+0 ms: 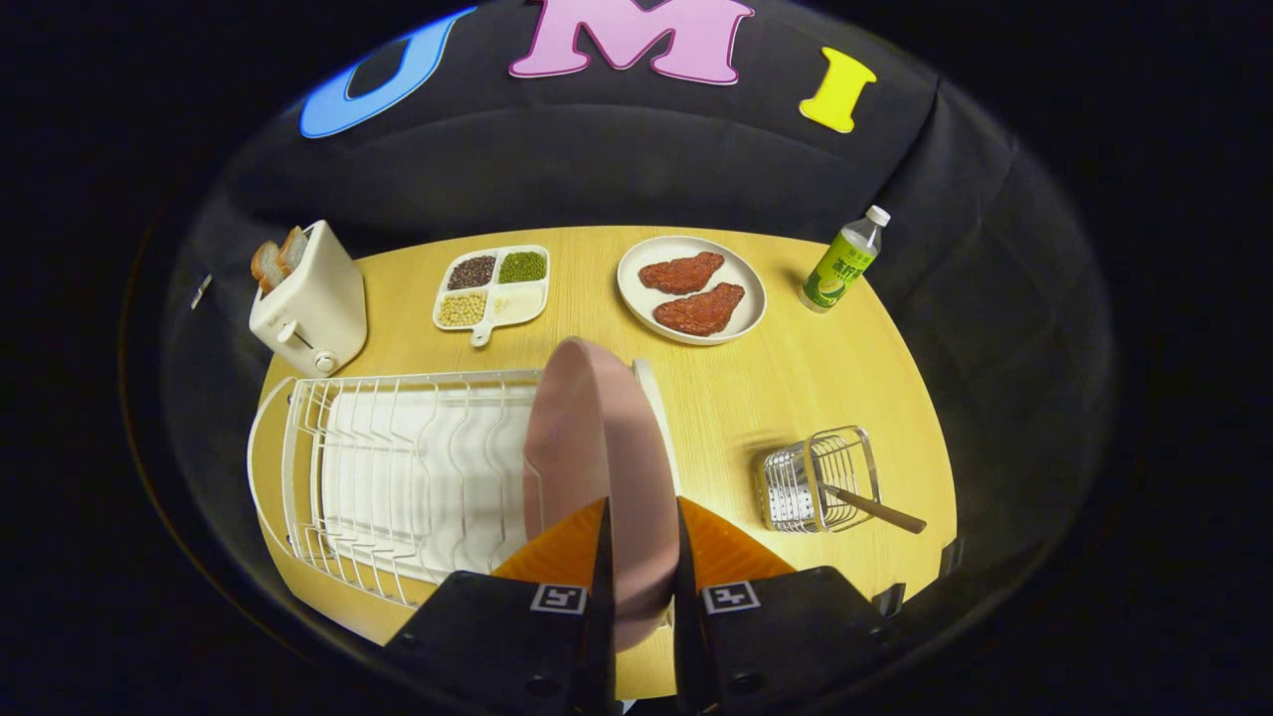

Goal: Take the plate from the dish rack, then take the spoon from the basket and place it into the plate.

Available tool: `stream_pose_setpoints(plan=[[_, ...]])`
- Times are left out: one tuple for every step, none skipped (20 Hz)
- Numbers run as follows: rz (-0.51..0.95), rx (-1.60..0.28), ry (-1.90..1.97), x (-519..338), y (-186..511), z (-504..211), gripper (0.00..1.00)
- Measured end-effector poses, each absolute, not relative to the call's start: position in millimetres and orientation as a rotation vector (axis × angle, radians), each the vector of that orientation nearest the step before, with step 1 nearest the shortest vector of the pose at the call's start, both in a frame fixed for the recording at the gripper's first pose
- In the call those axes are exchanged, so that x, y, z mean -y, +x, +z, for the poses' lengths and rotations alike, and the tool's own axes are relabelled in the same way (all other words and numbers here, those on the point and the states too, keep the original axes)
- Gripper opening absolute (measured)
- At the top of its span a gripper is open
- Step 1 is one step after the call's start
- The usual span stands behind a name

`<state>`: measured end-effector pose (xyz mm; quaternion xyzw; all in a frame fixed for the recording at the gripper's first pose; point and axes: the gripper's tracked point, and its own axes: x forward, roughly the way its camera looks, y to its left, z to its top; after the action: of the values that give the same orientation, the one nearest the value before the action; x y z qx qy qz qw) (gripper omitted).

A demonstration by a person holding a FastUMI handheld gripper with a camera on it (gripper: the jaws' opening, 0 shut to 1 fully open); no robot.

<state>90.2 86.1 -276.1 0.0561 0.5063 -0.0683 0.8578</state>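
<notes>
Clamping the pink plate (607, 447) edge-on, the gripper (641, 557) holds it at the dish rack (398, 467); the bottle (843, 263) label's writing is too small to read.

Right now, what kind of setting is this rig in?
Likely a staged kitchen tabletop in a recording booth, not a real kitchen. A wooden table against black cloth holds a dish rack, a toaster and a plate of meat. The gripper is shut on the pink plate.
</notes>
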Motion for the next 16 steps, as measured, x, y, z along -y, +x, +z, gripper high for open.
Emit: stream_pose_setpoints(plan=[[-0.141, -1.063, 0.105, -86, 91, -272, 0.27], [-0.138, -1.056, 0.096, -85, 93, -267, 0.27], [-0.140, -1.048, 0.078, -83, 94, -262, 0.27], [-0.140, -1.039, 0.049, -81, 95, -258, 0.27], [-0.146, -1.024, 0.004, -75, 98, -255, 0.27], [-0.144, -1.014, -0.026, -73, 100, -253, 0.27], [-0.141, -1.015, -0.040, -73, 99, -252, 0.26], [-0.141, -1.011, -0.051, -74, 100, -251, 0.26], [-0.139, -1.012, -0.062, -74, 100, -251, 0.26], [-0.142, -1.013, -0.070, -74, 101, -250, 0.26], [-0.143, -1.015, -0.085, -75, 103, -250, 0.26], [-0.137, -1.020, -0.115, -76, 107, -250, 0.26], [-0.126, -1.023, -0.155, -78, 110, -247, 0.26], [-0.130, -1.016, -0.205, -78, 115, -241, 0.26], [-0.139, -0.993, -0.266, -74, 122, -231, 0.26], [-0.146, -0.963, -0.323, -70, 130, -220, 0.26]])
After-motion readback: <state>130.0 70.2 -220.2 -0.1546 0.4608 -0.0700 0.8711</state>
